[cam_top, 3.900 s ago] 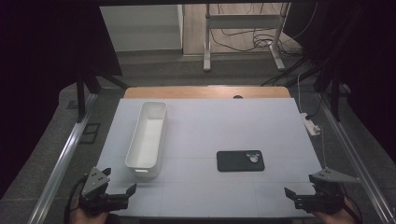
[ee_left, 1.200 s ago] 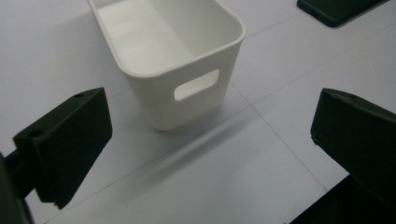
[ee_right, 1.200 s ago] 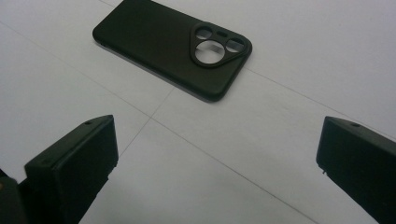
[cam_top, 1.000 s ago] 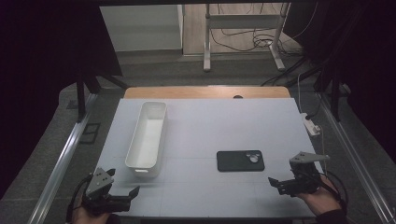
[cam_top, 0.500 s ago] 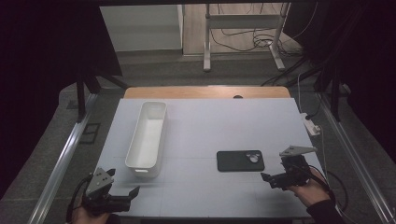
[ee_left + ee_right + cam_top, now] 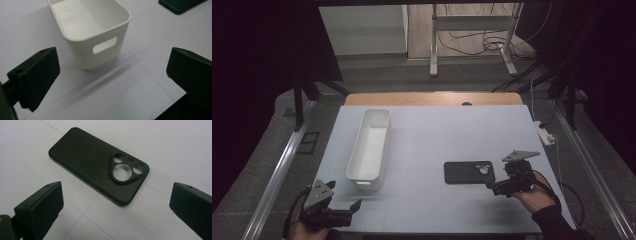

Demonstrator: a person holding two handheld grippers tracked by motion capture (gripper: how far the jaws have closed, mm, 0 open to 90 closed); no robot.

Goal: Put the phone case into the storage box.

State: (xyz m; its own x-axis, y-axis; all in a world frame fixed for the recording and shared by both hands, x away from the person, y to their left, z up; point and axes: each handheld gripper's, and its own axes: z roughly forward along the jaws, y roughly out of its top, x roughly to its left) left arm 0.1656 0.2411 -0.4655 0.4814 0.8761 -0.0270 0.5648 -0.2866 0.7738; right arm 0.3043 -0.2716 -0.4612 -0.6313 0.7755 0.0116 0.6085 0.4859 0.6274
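Observation:
A black phone case [image 6: 469, 172] lies flat on the white table [image 6: 447, 130], right of centre, its camera cut-outs toward the right. In the right gripper view the phone case [image 6: 95, 175] lies just ahead of the jaws. My right gripper [image 6: 498, 180] is open, right beside the case's right end, apart from it, with nothing between its fingers [image 6: 40, 210]. A long white bin [image 6: 371, 147] stands empty left of centre. My left gripper [image 6: 344, 196] is open near the front left corner, facing the bin's [image 6: 100, 37] near end with its handle slot.
A wooden strip [image 6: 432, 98] runs along the table's far edge. A white power strip [image 6: 546, 135] with a cable hangs off the right edge. Metal frame rails [image 6: 282, 170] flank the table. The phone case's corner [image 6: 180, 5] shows far off in the left gripper view.
My right gripper has moved forward and left from the front right corner up to the phone case's right end. The left gripper has barely moved.

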